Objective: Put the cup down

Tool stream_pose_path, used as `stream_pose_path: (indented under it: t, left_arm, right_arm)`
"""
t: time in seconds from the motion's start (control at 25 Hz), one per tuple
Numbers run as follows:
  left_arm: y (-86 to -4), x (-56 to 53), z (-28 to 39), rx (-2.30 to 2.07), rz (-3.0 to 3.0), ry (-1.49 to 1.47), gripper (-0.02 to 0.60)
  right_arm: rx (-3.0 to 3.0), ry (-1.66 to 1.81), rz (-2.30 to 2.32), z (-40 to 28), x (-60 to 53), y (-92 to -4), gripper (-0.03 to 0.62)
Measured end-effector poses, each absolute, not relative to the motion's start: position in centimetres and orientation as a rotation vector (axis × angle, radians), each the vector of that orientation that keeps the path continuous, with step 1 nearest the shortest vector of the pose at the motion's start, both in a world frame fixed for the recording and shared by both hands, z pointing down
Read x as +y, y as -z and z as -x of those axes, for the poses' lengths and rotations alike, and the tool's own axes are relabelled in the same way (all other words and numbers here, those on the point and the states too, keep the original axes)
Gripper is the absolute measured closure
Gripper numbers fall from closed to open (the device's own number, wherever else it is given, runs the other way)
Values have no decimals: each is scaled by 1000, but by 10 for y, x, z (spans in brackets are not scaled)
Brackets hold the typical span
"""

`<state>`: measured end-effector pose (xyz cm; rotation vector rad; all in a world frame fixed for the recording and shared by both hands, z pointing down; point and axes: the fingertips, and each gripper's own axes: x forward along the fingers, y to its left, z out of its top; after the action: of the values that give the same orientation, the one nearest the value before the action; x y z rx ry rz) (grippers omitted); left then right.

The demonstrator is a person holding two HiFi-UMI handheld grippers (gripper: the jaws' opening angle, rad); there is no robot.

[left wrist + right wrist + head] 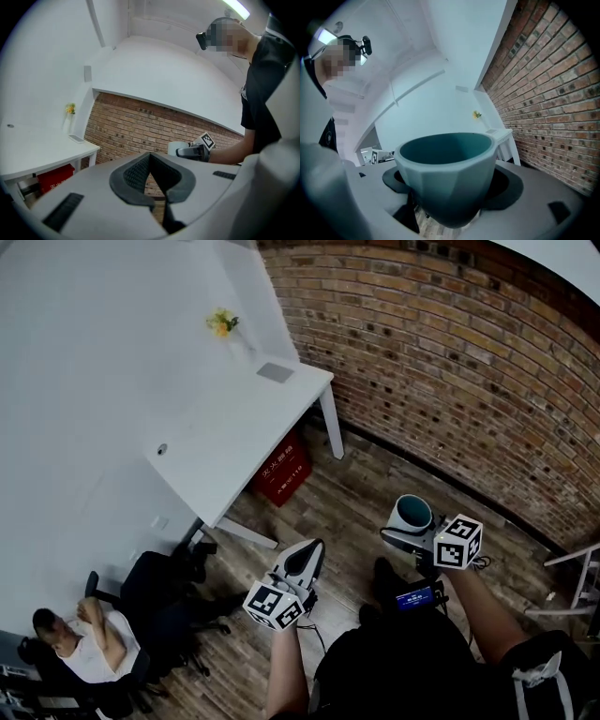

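1. Brick wall runs down the right side of the room, and we see a wooden plank floor below it from the head view.
2. We see a long white table standing with one end near the brick wall.
3. At the lower left, a person in a white top sits beside a black office chair, well apart from the grippers.
4. A red crate sits on the floor under the table.
5. We see the right gripper held out over the floor with its jaws clamped on either side of a cup. Its marker cube sits just behind.
6. The left gripper hangs beside it, lower and to the left. In its own view we see its jaws pressed together with nothing between them.
7. The cup is teal, faceted and upright, with its mouth open towards us. It is up in the air in the right gripper, above the floor and well apart from the table.
8. Small yellow flowers stand at the far end of the table.
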<state>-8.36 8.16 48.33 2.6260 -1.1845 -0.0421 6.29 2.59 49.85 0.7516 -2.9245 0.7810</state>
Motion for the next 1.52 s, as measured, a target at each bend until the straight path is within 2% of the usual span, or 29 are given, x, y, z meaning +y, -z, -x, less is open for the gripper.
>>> stream_pose_path:
  t: [0.48, 0.96, 1.24, 1.52]
  left_arm:
    - [-502, -94, 126, -1235, -2614, 82, 574]
    - [-484, -332, 181, -1340, -2560, 82, 574]
    - [-480, -402, 204, -1386, -2542, 49, 574]
    - [-485, -428, 212, -1380, -2520, 34, 574]
  right_arm:
    - [-2949, -833, -627, -1, -171, -533, 186]
    - [-2964, -776, -405, 77, -413, -508, 186]
    - [-2956, -778, -356, 104, -488, -509, 186]
    - [-2944, -828, -335, 119, -514, -513, 186]
